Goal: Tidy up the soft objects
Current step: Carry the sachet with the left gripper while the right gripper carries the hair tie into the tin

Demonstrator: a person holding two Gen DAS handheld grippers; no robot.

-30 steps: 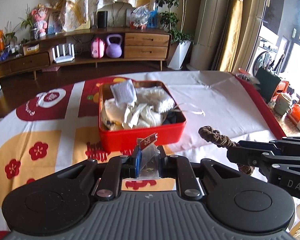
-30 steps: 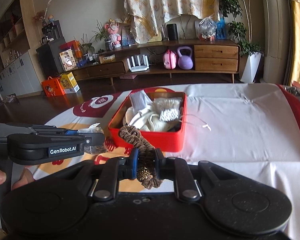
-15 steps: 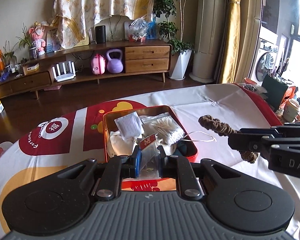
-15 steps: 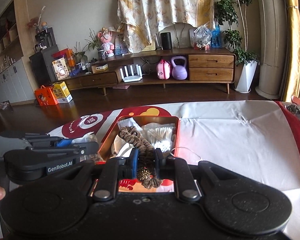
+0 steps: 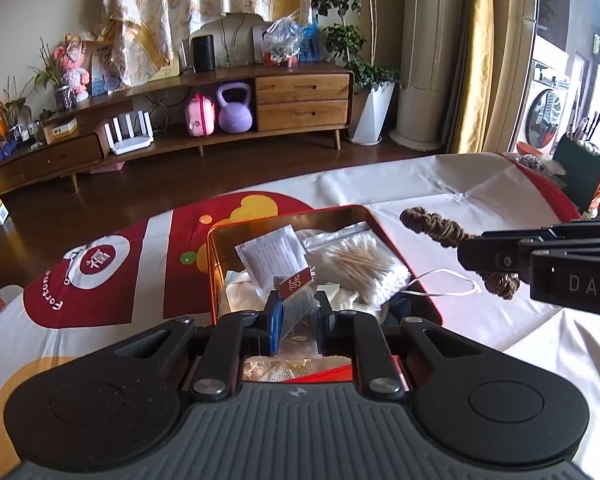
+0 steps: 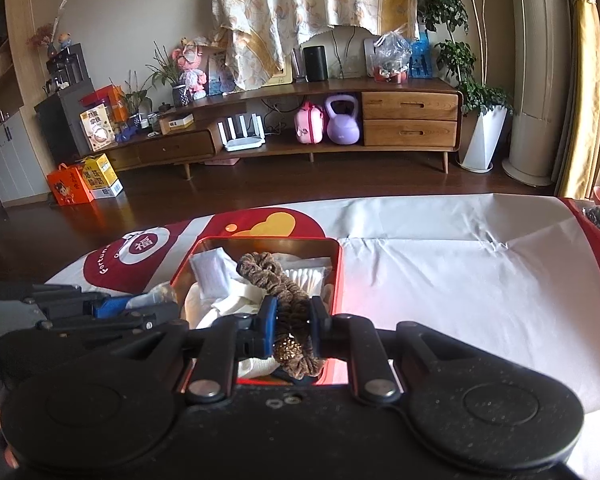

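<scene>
A red tin box [image 5: 384, 227] [image 6: 336, 276] sits on the table, holding white sachets, a bag of cotton swabs [image 5: 360, 264] and pale cloths. My left gripper [image 5: 299, 312] is shut on a clear plastic packet with a red label [image 5: 297, 284], held over the near part of the box. My right gripper [image 6: 293, 316] is shut on a brown scrunchie [image 6: 266, 270] and holds it over the box. In the left wrist view the scrunchie [image 5: 432, 226] hangs at the box's right edge.
The table wears a white, red and yellow cloth [image 6: 460, 264]. A dark pen holder [image 5: 580, 172] and other small items stand at the right edge. A wooden sideboard [image 6: 300, 120] runs along the far wall beyond open floor.
Both grippers have moved forward and higher, from in front of the box to over it, each still holding its object.
</scene>
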